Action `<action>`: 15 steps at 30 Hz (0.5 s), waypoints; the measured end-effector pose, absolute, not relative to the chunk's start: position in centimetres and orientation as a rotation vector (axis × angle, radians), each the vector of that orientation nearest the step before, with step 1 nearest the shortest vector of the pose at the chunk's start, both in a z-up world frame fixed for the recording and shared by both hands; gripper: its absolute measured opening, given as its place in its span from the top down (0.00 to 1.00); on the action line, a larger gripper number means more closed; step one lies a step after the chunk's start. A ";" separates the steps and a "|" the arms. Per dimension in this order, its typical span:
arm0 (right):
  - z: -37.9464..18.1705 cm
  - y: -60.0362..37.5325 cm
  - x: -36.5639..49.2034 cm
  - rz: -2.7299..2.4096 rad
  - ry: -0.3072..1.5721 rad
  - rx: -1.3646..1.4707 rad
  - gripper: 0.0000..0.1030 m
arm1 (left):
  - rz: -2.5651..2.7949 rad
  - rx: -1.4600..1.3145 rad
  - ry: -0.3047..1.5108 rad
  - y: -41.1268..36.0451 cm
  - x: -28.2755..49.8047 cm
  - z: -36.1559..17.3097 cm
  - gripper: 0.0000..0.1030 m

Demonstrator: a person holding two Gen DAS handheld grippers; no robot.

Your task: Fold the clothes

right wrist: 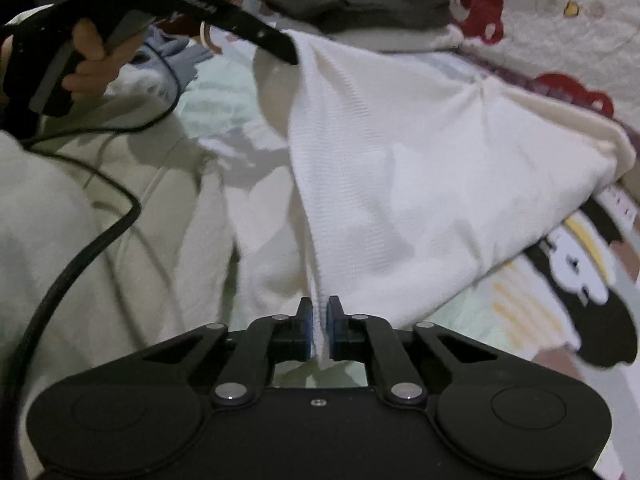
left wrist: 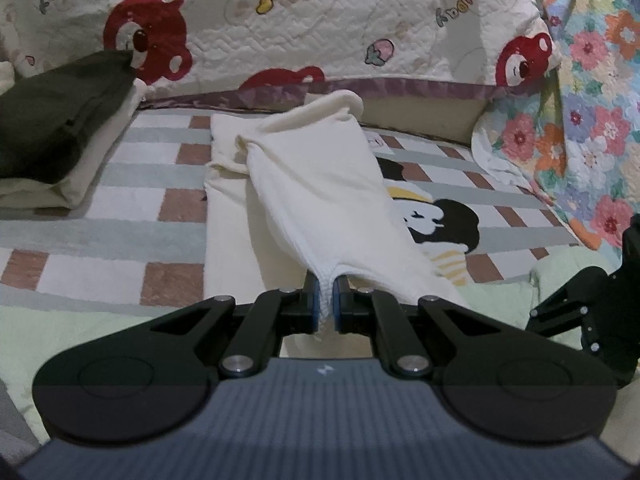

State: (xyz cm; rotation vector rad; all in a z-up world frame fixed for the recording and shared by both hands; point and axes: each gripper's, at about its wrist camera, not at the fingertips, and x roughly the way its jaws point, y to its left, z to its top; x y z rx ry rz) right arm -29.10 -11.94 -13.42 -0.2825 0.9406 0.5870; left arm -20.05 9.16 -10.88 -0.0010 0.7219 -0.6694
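White ribbed knit — the garment (left wrist: 320, 196) is lifted off a checked mat (left wrist: 120, 216) and stretched between both tools. The left tool (left wrist: 326, 300) is clenched on one bunched edge of the garment, blue pads (left wrist: 316, 304) pressed against the cloth. The right tool (right wrist: 319, 330) is clamped on another edge, a thin fold of knit pinched between its pads. From the right wrist view the left tool is seen at upper left, held by a hand (right wrist: 94, 60), its tip at the garment's far corner. A cream layer (left wrist: 228, 216) lies flat on the mat under the raised cloth. A stack of folded clothes (left wrist: 60, 136) — dark piece on top, pale ones below — sits at the left of the mat. A bear-print quilt (left wrist: 320, 20) is draped behind, a floral quilt (left wrist: 592, 80) at right. A black cable (right wrist: 100, 236) trails over pale bedding.
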 end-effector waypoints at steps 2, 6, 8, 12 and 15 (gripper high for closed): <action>-13.7 -12.2 -29.5 0.591 0.961 -0.232 0.92 | -0.671 0.011 0.731 8.7 -20.2 -11.2 0.94; -14.1 -12.8 -30.3 0.602 1.001 -0.128 0.94 | -0.669 0.049 0.720 8.3 -20.8 -10.9 0.94; -14.0 -12.9 -30.9 0.695 1.027 -0.017 0.98 | -0.661 0.049 0.716 8.5 -21.0 -10.8 0.94; -15.3 -14.2 -30.5 0.691 1.057 0.110 0.98 | -0.596 0.120 0.751 9.1 -20.6 -12.2 0.94; -14.1 -16.2 -29.9 0.611 0.972 0.171 0.94 | -0.570 0.100 0.794 10.2 -19.8 -13.2 0.91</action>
